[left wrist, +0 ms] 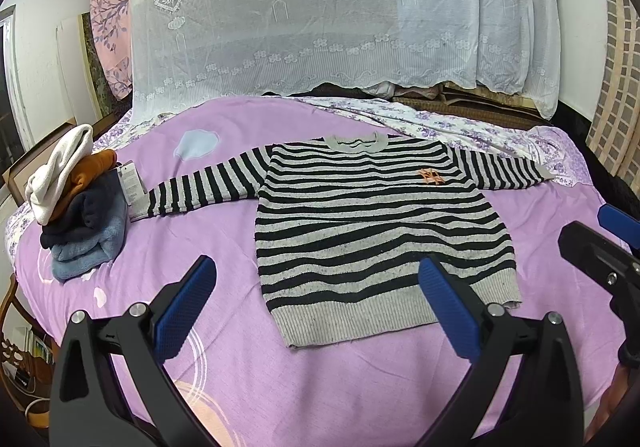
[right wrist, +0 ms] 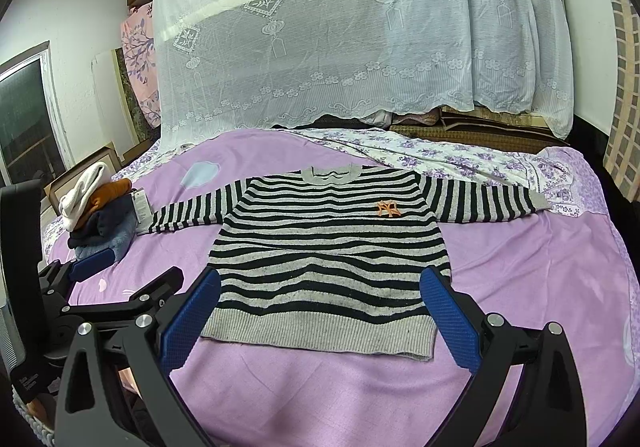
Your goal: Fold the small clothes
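Both grippers, left gripper [left wrist: 318, 299] and right gripper [right wrist: 320, 307], hover spread wide and empty above the hem of the striped sweater [left wrist: 372, 223], which lies flat on the purple bedspread [left wrist: 224, 327] with sleeves outstretched. Only the right wrist view shows the dark window [right wrist: 24, 119]; the stack of folded clothes [left wrist: 80, 207] sits just beside the sweater's sleeve cuff.

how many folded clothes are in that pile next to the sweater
4 that show, stacked at the bed's left edge: white one on top, orange-brown under it, dark navy next, light blue at the bottom. More could be hidden inside the pile.
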Motion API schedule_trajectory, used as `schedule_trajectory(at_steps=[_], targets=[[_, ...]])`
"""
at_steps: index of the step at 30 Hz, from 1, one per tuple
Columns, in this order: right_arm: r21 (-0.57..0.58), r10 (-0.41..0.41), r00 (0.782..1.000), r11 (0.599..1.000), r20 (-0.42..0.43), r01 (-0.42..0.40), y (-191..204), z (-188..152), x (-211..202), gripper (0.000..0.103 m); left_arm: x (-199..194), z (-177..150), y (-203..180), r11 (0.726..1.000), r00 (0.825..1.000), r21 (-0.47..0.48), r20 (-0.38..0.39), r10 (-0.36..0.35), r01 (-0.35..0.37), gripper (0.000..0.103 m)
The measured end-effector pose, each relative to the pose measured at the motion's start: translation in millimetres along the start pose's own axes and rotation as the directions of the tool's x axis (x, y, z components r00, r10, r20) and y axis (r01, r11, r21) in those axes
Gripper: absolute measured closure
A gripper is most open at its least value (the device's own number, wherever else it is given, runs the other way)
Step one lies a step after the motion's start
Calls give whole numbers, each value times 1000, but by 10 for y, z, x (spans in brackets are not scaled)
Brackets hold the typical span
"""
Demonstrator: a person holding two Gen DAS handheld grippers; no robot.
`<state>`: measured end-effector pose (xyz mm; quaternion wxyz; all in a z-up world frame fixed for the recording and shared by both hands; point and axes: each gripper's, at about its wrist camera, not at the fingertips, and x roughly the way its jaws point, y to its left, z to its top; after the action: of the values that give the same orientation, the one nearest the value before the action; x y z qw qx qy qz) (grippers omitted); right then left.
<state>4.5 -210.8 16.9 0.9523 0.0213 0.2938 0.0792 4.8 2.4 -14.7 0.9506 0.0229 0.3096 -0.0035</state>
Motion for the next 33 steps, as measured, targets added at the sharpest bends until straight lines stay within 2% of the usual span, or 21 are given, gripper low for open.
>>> schedule_trajectory(at_steps=[33], targets=[[17, 6, 1000, 1000, -2, -6, 31, -14, 21, 3, 49, -118, -23, 1000, 1000, -10, -22, -2, 2, 4]])
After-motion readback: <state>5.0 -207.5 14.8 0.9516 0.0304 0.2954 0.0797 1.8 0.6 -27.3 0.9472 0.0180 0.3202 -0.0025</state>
